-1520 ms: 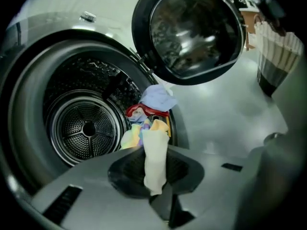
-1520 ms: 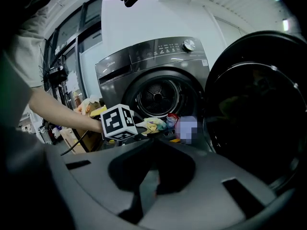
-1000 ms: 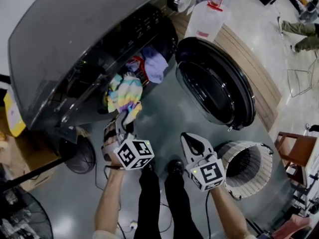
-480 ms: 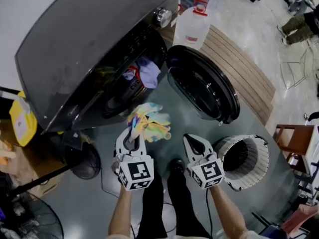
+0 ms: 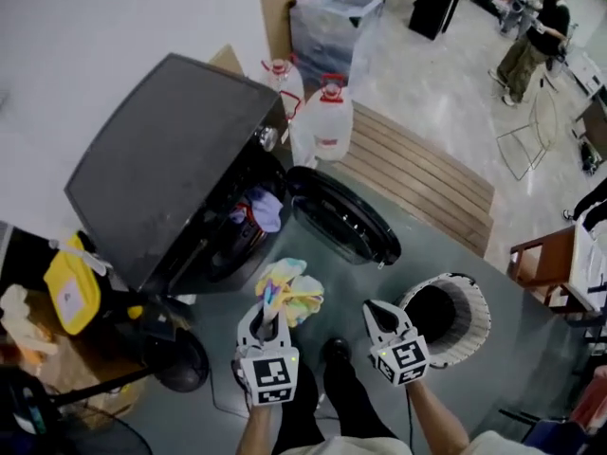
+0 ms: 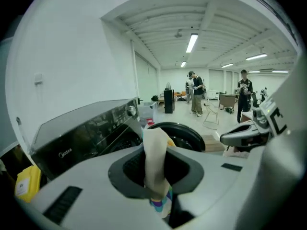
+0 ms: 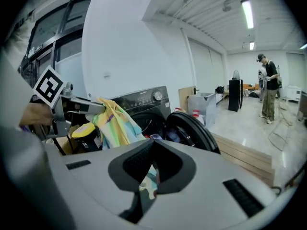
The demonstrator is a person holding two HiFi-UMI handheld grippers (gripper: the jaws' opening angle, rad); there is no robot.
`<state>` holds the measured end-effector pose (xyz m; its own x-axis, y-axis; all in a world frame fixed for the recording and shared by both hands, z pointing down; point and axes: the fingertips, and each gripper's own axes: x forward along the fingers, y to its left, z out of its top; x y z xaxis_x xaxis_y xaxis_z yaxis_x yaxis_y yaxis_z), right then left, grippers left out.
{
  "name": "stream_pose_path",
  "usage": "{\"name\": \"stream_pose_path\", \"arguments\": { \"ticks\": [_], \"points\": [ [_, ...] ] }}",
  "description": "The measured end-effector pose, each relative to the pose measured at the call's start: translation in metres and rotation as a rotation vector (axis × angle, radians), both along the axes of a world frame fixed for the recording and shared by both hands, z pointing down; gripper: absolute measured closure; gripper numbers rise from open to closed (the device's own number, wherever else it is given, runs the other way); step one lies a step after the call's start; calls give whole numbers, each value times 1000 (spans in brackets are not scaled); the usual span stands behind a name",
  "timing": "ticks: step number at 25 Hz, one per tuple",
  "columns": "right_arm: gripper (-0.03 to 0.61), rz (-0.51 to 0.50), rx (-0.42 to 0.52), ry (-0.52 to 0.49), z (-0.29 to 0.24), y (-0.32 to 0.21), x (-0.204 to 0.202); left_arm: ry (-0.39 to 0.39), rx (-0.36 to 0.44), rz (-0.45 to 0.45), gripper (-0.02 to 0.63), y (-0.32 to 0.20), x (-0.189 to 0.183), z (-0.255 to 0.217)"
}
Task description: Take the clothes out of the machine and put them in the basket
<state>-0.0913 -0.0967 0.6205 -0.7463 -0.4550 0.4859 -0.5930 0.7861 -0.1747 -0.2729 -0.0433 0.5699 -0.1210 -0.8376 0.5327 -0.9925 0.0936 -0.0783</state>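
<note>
My left gripper (image 5: 269, 313) is shut on a pastel striped cloth (image 5: 290, 292), which bunches above the jaws over the floor in front of the machine. In the left gripper view the cloth (image 6: 154, 159) stands up between the closed jaws. The right gripper (image 5: 377, 311) is beside it, jaws together, with nothing seen held; in its own view the left gripper's cloth (image 7: 115, 123) hangs at the left. The dark washing machine (image 5: 166, 173) has its round door (image 5: 343, 224) swung open. A purple garment (image 5: 263, 209) shows in the drum opening. The white slatted basket (image 5: 474, 322) stands right of the right gripper.
Two water jugs (image 5: 327, 126) and a wooden pallet (image 5: 422, 173) sit behind the open door. A yellow container (image 5: 71, 290) and a floor fan (image 5: 180, 360) are left of the machine. A brown chair (image 5: 542, 263) is at the right. People stand far back.
Both grippers rose and drew back from the machine. The pastel cloth came out of the drum opening with the left gripper and now hangs clear of it.
</note>
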Motion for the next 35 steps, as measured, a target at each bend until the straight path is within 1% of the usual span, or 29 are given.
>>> {"name": "stream_pose_path", "arguments": {
  "ticks": [7,10,14,16,19,21,24,29,33,35],
  "points": [
    [556,106,80,-18,-89,-7,37,-25,134,74,545,-22,23,-130],
    [556,155,109,-35,-128,-8,51,-19,167,105,545,-21,34,-172],
    [557,217,175,-55,-182,-15,66,-16,203,162,545,-24,54,-211],
    [556,251,207,-59,-204,-16,76,-4,210,207,545,-28,66,-220],
    [557,308,242,-65,-226,-10,103,17,218,268,545,-28,90,-222],
    [556,371,260,-78,-242,-10,123,31,223,316,546,-33,106,-226],
    [556,490,273,-92,-257,-6,159,58,212,413,545,-40,137,-228],
    [557,654,297,-54,-271,11,224,124,202,577,545,-52,201,-233],
    [557,786,310,-11,-274,33,284,172,209,707,546,-69,263,-244],
    [557,851,318,8,-276,47,314,195,225,777,546,-76,299,-255]
  ]
}}
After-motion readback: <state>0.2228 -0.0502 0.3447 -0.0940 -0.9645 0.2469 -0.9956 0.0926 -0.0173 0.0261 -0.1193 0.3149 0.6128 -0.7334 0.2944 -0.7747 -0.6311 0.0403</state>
